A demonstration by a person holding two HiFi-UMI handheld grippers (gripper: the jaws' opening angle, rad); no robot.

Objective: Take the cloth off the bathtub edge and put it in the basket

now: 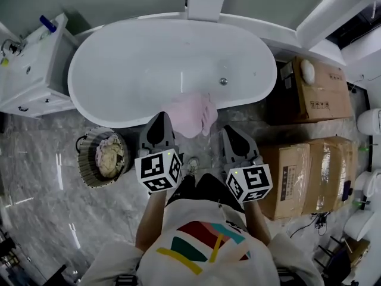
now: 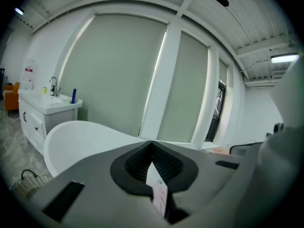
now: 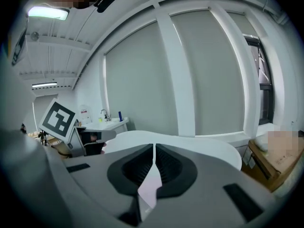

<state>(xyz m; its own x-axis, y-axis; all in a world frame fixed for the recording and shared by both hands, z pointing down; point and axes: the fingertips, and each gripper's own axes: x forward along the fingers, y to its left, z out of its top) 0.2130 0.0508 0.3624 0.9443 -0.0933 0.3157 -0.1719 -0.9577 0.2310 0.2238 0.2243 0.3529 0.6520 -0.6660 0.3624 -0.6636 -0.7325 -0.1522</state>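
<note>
One white oval bathtub (image 1: pixel 149 58) fills the upper middle of the head view. To its left stands one white counter (image 1: pixel 27 79) with a tap and one blue bottle (image 1: pixel 48 23); the left part of the counter is cut off by the picture edge. At the right of the bathtub stand three cardboard boxes (image 1: pixel 318 91), one of them wrapped in clear film. They carry printed labels, but the print is too small to read. One woven basket (image 1: pixel 86 171) stands on the marble floor (image 1: pixel 41 183) near the left end of the bathtub. Inside it lies something pale and crumpled that is hard to make out. One pink cloth (image 1: pixel 191 113) hangs over the near edge of the bathtub. The left tool (image 1: pixel 159 121) is just beside the cloth and the right tool (image 1: pixel 230 132) is near it; whether either one touches it I cannot tell. Both tools have their jaws pressed together. A thin pale strip shows at each seam, and the small marks on the left strip are not readable.
</note>
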